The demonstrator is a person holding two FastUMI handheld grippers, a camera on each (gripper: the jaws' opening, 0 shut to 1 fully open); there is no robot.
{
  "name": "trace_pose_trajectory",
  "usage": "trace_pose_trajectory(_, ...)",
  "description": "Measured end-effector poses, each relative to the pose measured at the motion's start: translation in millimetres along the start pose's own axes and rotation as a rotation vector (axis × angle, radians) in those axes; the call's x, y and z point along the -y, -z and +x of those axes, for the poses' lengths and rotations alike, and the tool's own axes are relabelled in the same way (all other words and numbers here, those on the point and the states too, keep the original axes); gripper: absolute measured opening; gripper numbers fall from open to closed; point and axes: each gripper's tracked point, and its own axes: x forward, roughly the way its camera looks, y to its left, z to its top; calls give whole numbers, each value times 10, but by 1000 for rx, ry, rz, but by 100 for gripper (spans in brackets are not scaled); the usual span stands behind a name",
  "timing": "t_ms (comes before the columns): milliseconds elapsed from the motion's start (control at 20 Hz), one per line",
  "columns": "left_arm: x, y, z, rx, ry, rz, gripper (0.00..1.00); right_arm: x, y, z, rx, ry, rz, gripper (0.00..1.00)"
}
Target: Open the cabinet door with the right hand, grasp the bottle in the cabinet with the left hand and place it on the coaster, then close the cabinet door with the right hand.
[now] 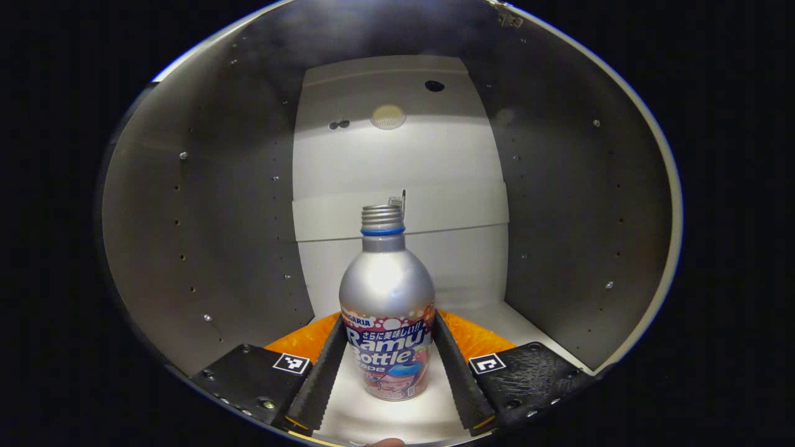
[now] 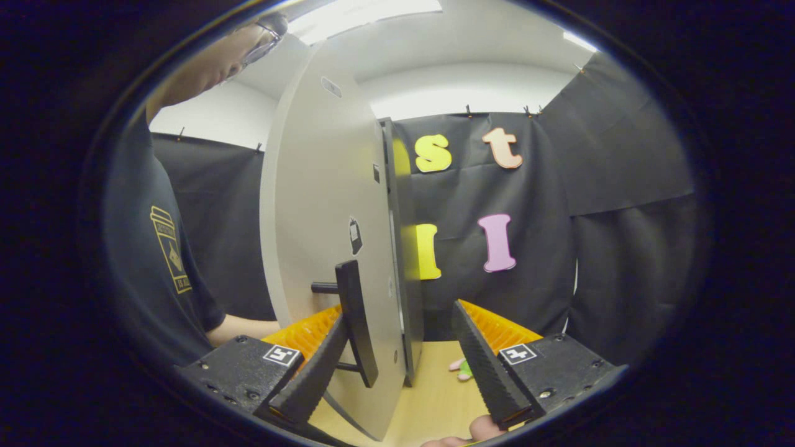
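A silver bottle [image 1: 386, 310] with a threaded neck and printed label stands upright on the white floor inside the cabinet [image 1: 205, 236]. My left gripper [image 1: 388, 323] reaches into the cabinet, and both fingertips [image 1: 329, 347] press on the bottle's wide sides. In the right gripper view the grey cabinet door [image 2: 317, 205] stands swung open, seen almost edge on. Its dark bar handle [image 2: 357, 323] sits between the spread fingers of my right gripper [image 2: 400, 313], close to the left finger. That gripper is open.
The cabinet has grey side walls and a white back panel [image 1: 397, 161]. A wooden table top [image 2: 435, 397] lies under the door, with a small pink and green item [image 2: 463, 367] on it. A person in a dark shirt [image 2: 149, 248] stands left of the door.
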Motion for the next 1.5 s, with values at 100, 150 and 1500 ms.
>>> trace_pose_trajectory(100,-83,-42,-150,11,-9,14,78,-22,-46,74,13,-41,-4,100)
trace_pose_trajectory(150,-148,-89,-226,20,-22,21,78,-36,-66,100,22,-65,-1,100)
trace_pose_trajectory(1500,-1616,1913,-2421,-73,-156,28,78,-32,73,-19,16,183,92,99)
